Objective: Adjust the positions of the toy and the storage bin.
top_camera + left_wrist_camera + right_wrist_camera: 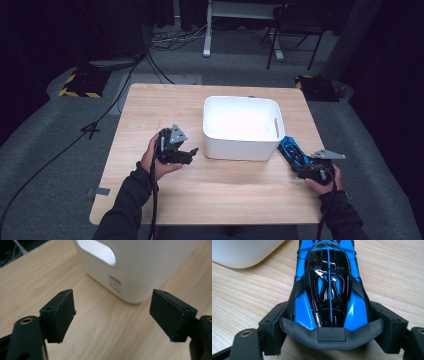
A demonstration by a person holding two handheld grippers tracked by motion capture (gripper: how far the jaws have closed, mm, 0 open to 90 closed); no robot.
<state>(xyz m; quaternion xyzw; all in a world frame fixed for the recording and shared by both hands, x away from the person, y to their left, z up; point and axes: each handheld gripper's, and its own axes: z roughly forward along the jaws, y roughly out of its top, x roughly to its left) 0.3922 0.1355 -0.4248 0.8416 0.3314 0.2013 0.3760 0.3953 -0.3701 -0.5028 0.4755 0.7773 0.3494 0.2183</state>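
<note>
We log a glossy blue-and-black toy car [329, 287] with a dark rear wing, lying on the table just beside the white bin's [243, 129] right front corner. Its long axis runs diagonally, nose toward the bin. The right gripper [329, 327] clamps its tail. The left gripper [112, 315], near the bin's left front corner, stands released, holding nothing. Light wooden table [210, 195]; grey carpet with cables around it.

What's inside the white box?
The white box looks empty: only its bright white floor shows from above. The near wall hides the strip of floor just behind it.
</note>
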